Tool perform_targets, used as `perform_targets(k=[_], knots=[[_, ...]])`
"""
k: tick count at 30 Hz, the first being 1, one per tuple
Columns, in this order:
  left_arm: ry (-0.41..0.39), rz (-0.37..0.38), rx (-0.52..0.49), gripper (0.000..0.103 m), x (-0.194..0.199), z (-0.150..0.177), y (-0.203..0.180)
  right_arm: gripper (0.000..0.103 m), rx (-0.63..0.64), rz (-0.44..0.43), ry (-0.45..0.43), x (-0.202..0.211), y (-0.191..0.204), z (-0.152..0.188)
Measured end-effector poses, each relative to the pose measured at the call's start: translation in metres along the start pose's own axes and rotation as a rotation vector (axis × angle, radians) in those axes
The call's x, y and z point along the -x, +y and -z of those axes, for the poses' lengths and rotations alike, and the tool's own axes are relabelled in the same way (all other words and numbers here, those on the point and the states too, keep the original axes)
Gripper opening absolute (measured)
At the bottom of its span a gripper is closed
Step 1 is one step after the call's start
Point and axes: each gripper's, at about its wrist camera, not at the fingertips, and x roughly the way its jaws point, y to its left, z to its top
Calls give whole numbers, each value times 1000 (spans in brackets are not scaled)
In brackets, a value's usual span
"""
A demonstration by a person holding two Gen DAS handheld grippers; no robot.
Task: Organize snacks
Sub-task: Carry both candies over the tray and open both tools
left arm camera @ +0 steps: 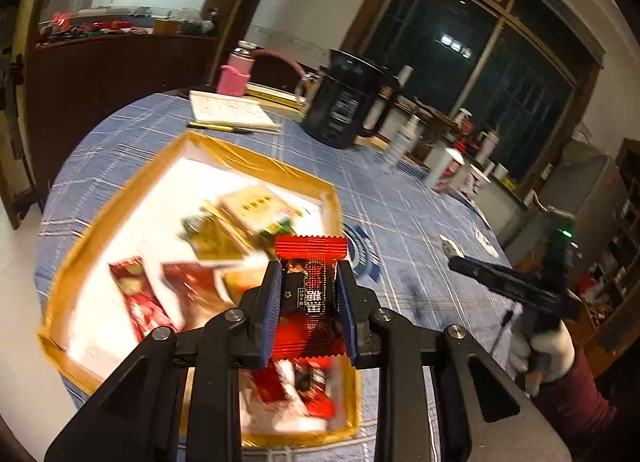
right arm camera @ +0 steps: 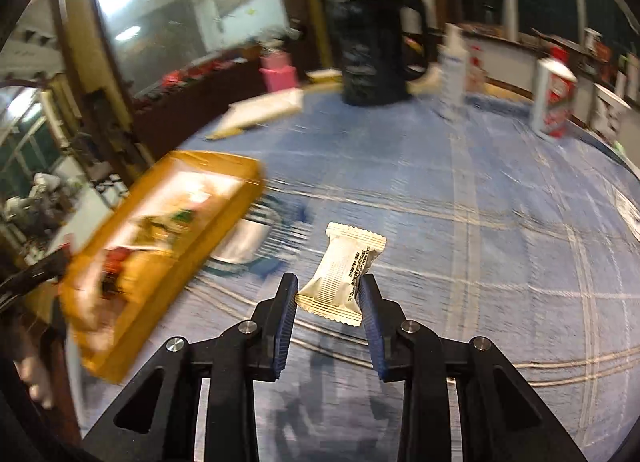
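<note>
My left gripper (left arm camera: 309, 268) is shut on a red snack packet (left arm camera: 310, 248), held above the near right part of a yellow-rimmed box (left arm camera: 256, 159). Several red, gold and green snack packets (left arm camera: 138, 294) lie blurred inside the box. My right gripper (right arm camera: 328, 282) is shut on a white snack packet (right arm camera: 344, 262), its pads pressing both sides, held a little above the blue plaid tablecloth (right arm camera: 500, 262). In the right wrist view the yellow box (right arm camera: 224, 165) lies to the left of that gripper. A white-gloved hand (left arm camera: 548, 346) holds the right gripper's handle at the right of the left wrist view.
A black kettle (left arm camera: 344, 101), a pink bottle (left arm camera: 236, 73), a notebook with a pen (left arm camera: 228, 109), white bottles (left arm camera: 404, 137) and a red-and-white carton (left arm camera: 448, 169) stand along the round table's far side. A blue printed emblem (left arm camera: 362, 254) shows beside the box.
</note>
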Motion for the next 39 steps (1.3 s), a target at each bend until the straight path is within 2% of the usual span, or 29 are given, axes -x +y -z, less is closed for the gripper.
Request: perform_targets(k=[5,8,13,17,20,23,26,28,31,32,35,36,37,39], knots=[[31,-55,45,24,-15,-20,25,32,38,-147,23,-13,61,-18],[59,-68,85,24,-28,-31,43,32,75,-183,43,-28,97,-25],[97,-79,116,24,-51,-42,63,33,128,-195,97,-62,144,-30],[117,-86,147,24,-62,-41,78,33,141,-164,140,-96,160,-32],[107,-76,186,26,-58,-38,89,33,119,-161,173,-116,166,-31],[102,-69,231,34,-52,-35,98,36,107,-183,195,-131,170,-28],[75,-69,240,35,-40,-32,98,37,119,-186,175,-129,174,-24],[55,-84,231,43,-33,-31,93,37,133,-179,148,-120,176,-23],[1,-108,197,50,-18,-28,77,37,127,-189,102,-99,172,-23],[-14,-129,187,52,-14,-26,71,37,126,-194,86,-92,171,-22],[-90,-252,116,65,4,-19,45,41,123,-195,28,-67,165,-14],[-119,-278,97,74,11,-17,35,41,126,-192,13,-60,163,-12],[-142,-296,89,83,17,-14,28,41,130,-186,-7,-51,159,-7],[-196,-315,83,87,29,-9,11,44,132,-173,-46,-35,153,2]])
